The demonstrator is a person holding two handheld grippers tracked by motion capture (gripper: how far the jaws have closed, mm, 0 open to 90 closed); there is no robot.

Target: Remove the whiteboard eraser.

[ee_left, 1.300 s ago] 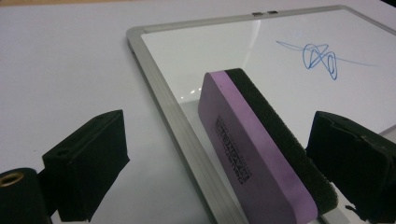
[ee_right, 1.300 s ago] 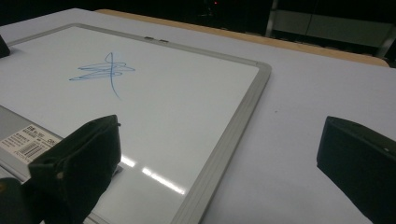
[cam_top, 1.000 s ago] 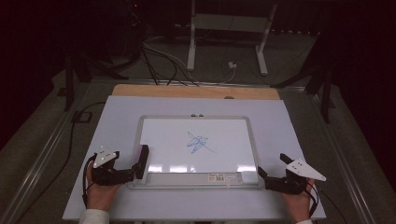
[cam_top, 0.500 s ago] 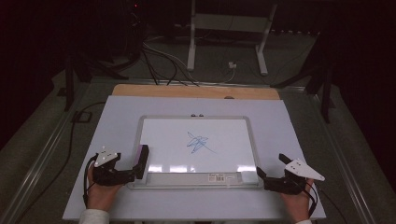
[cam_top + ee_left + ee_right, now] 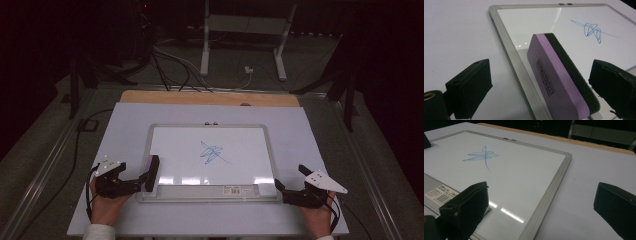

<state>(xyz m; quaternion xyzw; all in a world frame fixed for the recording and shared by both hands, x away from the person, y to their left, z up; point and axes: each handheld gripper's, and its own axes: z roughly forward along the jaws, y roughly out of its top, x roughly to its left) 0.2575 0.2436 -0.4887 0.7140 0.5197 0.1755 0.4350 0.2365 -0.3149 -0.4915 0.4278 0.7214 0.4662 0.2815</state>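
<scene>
A framed whiteboard (image 5: pixel 175 145) lies flat on the white table, with a blue scribble (image 5: pixel 212 152) near its middle. At the board's near left corner a purple eraser (image 5: pixel 151 172) with black felt stands on its edge. In the left gripper view the eraser (image 5: pixel 554 75) sits between the jaws of my left gripper (image 5: pixel 541 85). The left jaw is well clear of its purple face and the right jaw is close by its felt side. My left gripper (image 5: pixel 144 181) is open. My right gripper (image 5: pixel 279 187) is open at the board's near right corner, straddling the frame (image 5: pixel 549 195).
The white table top (image 5: pixel 310 135) has bare room on both sides of the board, and a wooden strip (image 5: pixel 210 97) runs along its far edge. A barcode label (image 5: pixel 235 190) sits on the board's near rail. Cables (image 5: pixel 170 60) and a stand (image 5: pixel 240 45) lie on the floor beyond.
</scene>
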